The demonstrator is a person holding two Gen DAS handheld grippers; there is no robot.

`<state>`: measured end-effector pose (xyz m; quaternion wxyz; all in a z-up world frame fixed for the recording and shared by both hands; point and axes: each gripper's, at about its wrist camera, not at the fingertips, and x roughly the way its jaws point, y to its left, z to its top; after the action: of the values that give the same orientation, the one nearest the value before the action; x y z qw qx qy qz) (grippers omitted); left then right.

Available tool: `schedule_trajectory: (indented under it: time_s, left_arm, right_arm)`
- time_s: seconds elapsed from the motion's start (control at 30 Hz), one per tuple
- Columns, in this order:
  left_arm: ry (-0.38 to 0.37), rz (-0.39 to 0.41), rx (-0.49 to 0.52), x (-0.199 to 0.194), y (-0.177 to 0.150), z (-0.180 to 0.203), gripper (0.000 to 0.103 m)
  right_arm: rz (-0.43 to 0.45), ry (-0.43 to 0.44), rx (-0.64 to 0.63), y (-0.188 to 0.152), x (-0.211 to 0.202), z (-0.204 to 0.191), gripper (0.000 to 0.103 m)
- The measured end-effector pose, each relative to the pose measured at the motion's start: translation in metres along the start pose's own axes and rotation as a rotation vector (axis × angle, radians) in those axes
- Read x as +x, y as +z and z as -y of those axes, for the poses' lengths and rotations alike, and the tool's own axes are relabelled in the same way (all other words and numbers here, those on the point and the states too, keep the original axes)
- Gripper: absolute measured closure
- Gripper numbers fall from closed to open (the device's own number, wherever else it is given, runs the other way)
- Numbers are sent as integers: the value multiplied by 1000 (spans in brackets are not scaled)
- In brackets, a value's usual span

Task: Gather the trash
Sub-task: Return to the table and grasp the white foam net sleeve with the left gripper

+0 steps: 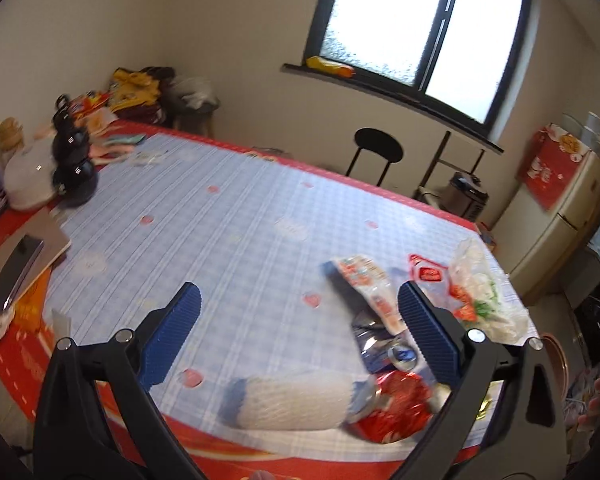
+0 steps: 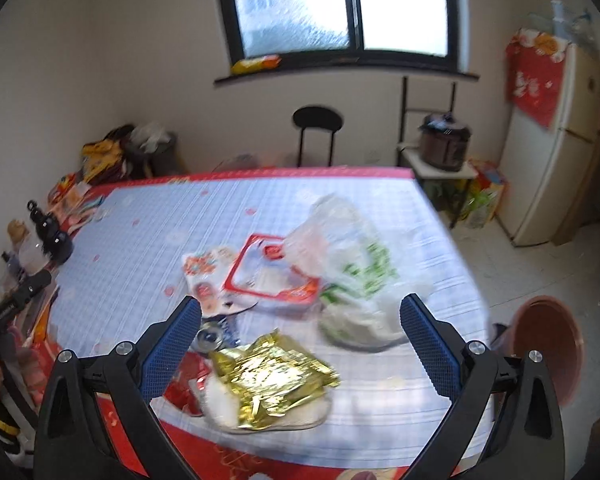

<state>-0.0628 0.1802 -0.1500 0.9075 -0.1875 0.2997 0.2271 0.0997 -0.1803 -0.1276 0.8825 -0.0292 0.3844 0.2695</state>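
Trash lies on the near right part of the blue checked table [image 1: 220, 220]. In the left wrist view I see a white foam net sleeve [image 1: 292, 402], a red foil wrapper [image 1: 396, 410], a crushed can [image 1: 388, 354], a white and red snack packet [image 1: 368, 284] and a clear plastic bag [image 1: 484, 292]. My left gripper [image 1: 300, 308] is open and empty above them. In the right wrist view a gold foil wrapper [image 2: 272, 376] lies on white wadding, behind it a red-edged packet [image 2: 272, 276] and the plastic bag [image 2: 352, 264]. My right gripper [image 2: 300, 312] is open and empty above these.
A brown bin [image 2: 548, 356] stands on the floor right of the table. A laptop with a phone [image 1: 20, 264], black dumbbells [image 1: 72, 152] and a white bowl sit at the table's left. A black stool [image 2: 318, 124], a cooker [image 2: 446, 140] and a fridge [image 2: 556, 140] stand behind.
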Motion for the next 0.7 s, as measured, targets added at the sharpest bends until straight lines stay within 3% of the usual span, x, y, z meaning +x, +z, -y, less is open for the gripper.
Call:
schedule_trajectory:
  time_s: [0.2, 0.27, 0.37, 0.5, 0.7]
  left_arm:
    - [-27, -53, 25, 11, -31, -17, 6]
    - [-46, -117, 20, 25, -39, -28, 6]
    - [-58, -170, 28, 37, -52, -44, 6]
    - [-63, -203, 175, 44, -69, -44, 6]
    - [-126, -284, 417, 63, -88, -28, 6]
  right_arm:
    - [-80, 47, -1, -19, 35, -32, 5]
    - [-111, 84, 8, -27, 41, -41, 5]
    - [-144, 50, -27, -38, 47, -53, 5]
    - [-167, 13, -17, -45, 48, -50, 5]
    - [-179, -40, 54, -49, 48, -33, 5]
